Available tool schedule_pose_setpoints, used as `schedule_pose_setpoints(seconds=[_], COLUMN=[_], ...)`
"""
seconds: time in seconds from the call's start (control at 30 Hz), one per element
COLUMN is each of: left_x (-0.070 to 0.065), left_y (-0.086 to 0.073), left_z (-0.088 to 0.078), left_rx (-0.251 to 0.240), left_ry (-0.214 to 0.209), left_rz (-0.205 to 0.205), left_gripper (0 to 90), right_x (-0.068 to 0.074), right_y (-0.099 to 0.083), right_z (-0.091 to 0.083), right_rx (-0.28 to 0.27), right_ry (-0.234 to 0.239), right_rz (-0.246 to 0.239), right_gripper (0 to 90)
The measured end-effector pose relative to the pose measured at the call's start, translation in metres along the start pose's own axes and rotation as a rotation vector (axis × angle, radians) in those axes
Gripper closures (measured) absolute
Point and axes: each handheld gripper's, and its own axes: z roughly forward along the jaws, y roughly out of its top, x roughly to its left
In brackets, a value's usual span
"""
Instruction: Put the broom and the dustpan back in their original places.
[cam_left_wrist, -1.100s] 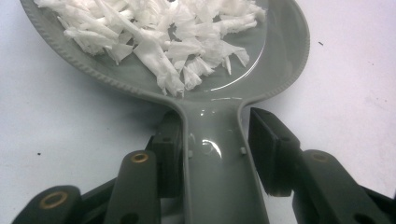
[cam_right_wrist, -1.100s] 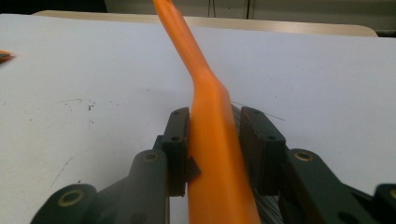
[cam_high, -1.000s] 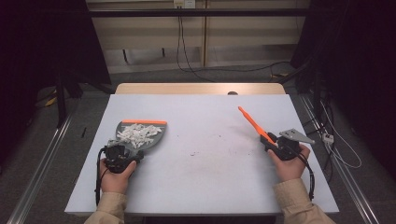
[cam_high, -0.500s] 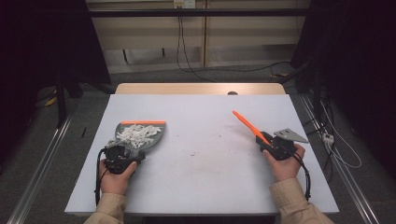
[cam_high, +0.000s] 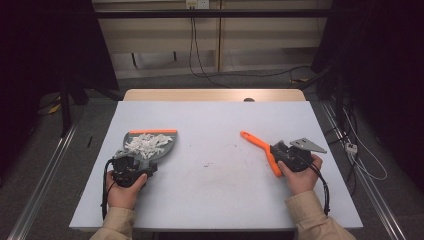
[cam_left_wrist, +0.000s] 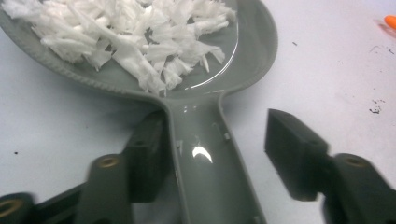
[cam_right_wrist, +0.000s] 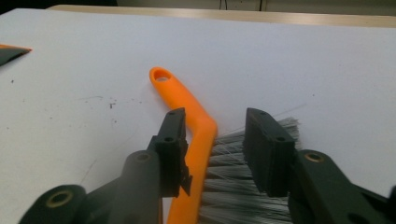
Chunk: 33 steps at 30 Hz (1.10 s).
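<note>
Scene: a person at a white table (cam_high: 215, 200) sets down a grey dustpan (cam_left_wrist: 224, 70) and an orange-handled brush (cam_high: 260, 150), one in each hand-held gripper.
Dustpan: lies flat near the table's left edge, full of white paper shreds (cam_high: 145, 143), handle toward the person.
Left gripper (cam_left_wrist: 215, 161): jaws have just been opening; the handle lies between them, one pad alongside it, the other clear.
Brush: rests near the right edge, handle tip pointing toward the table's middle, bristles (cam_right_wrist: 247, 186) toward the person.
Right gripper (cam_right_wrist: 217, 149): jaws have just been opening and stand apart, straddling the brush head.
Doing it well: probably widen both jaws fully, then draw straight back, so neither pad drags the pan and spills shreds.
</note>
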Motion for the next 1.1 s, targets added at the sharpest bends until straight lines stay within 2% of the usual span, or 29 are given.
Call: schedule_pose_setpoints(seconds=[0.1, 0.2, 0.3, 0.43, 0.63, 0.8, 0.93, 1.1], left_x=[-0.001, -0.003, -0.004, -0.004, -0.002, -0.003, -0.005, -0.003], left_y=[0.001, 0.002, 0.002, 0.003, 0.006, 0.008, 0.007, 0.004], left_z=[-0.004, -0.006, -0.008, -0.012, -0.017, -0.019, -0.022, -0.029], left_rx=[-0.023, -0.026, -0.037, -0.056, -0.101, -0.125, -0.145, -0.162], left_ry=[-0.007, -0.014, -0.016, -0.024, -0.071, -0.143, -0.192, -0.228], left_rz=[0.0, 0.003, 0.027, 0.036, 0.061, 0.098, 0.145, 0.173], left_gripper=[30.9, 24.9, 21.6, 19.2, 14.6, 9.9, 7.0, 5.7], right_x=[-0.001, 0.0, 0.002, 0.004, 0.004, 0.005, 0.005, 0.003], right_y=[0.001, 0.002, 0.004, 0.006, 0.008, 0.009, 0.009, 0.007], right_z=[-0.001, -0.003, -0.004, -0.007, -0.011, -0.014, -0.019, -0.026], right_rx=[-0.014, -0.021, -0.03, -0.044, -0.037, -0.044, -0.042, -0.048], right_ry=[0.011, 0.044, 0.079, 0.119, 0.146, 0.165, 0.181, 0.194], right_rz=[0.013, 0.03, 0.043, 0.063, 0.06, 0.052, 0.041, 0.036], right_gripper=[53.1, 47.5, 41.6, 36.0, 28.5, 24.0, 22.9, 21.3])
